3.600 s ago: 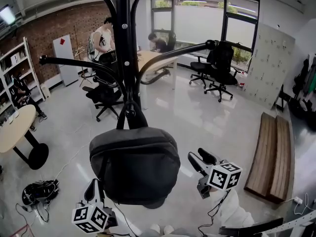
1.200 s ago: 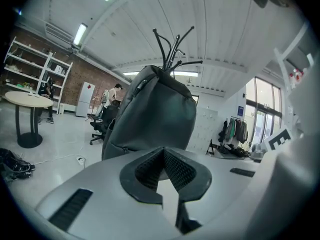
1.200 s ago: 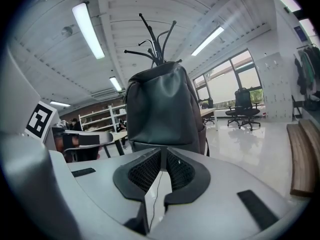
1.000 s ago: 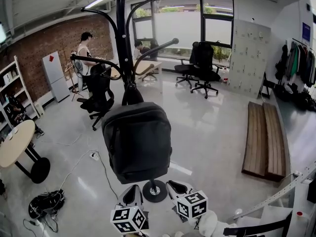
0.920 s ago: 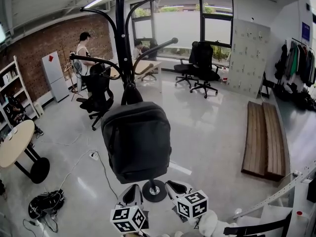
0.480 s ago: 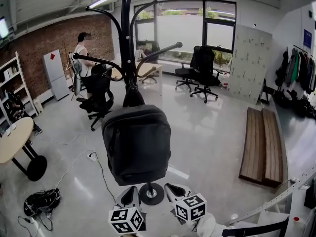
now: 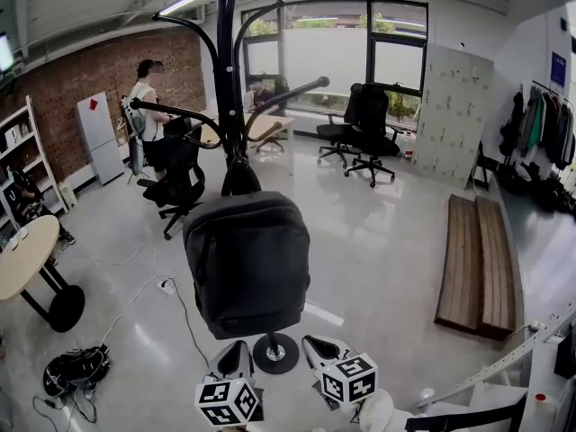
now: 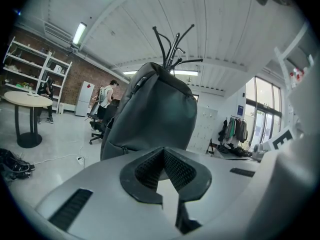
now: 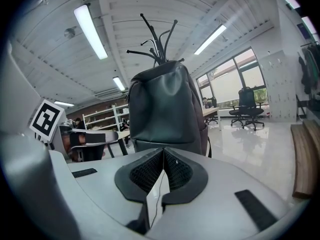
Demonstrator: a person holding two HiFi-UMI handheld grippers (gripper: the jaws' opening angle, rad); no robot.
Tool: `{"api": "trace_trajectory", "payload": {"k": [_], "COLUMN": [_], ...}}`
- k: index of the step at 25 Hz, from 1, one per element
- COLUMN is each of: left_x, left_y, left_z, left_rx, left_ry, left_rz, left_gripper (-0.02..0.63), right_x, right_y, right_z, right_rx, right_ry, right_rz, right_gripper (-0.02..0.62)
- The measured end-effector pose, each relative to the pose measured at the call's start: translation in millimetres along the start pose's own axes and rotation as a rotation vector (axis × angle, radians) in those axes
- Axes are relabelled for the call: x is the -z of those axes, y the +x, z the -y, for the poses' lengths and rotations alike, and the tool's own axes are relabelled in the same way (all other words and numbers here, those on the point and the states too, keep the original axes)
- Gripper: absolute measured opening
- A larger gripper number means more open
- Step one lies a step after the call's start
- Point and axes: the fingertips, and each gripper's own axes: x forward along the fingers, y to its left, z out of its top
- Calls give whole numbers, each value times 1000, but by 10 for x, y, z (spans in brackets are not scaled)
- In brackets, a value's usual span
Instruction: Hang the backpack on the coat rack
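Backpack (image 7: 247,264) now hangs unaided on the coat rack (image 7: 225,79), with the left hand-held gripper (image 7: 236,358) and right hand-held gripper (image 7: 317,349) drawn back, closed and empty, so the task looks done.

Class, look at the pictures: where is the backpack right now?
In the head view the backpack hangs just left of centre from the coat rack, against its pole and above its round base.
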Motion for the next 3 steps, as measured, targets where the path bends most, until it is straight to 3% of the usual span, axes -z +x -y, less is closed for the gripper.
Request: {"api": "trace_trajectory", "payload": {"k": [3], "left_x": [-5], "left_y": [4], "left_z": [2], "left_rx": [10], "left_ry": [-4], "left_rz": [6], "left_gripper": [3], "right_x": [7], "right_y": [2], "right_z": [-2], "right_rx": [-6], "right_ry": [0], "right_rz": [3], "right_gripper": [17]}}
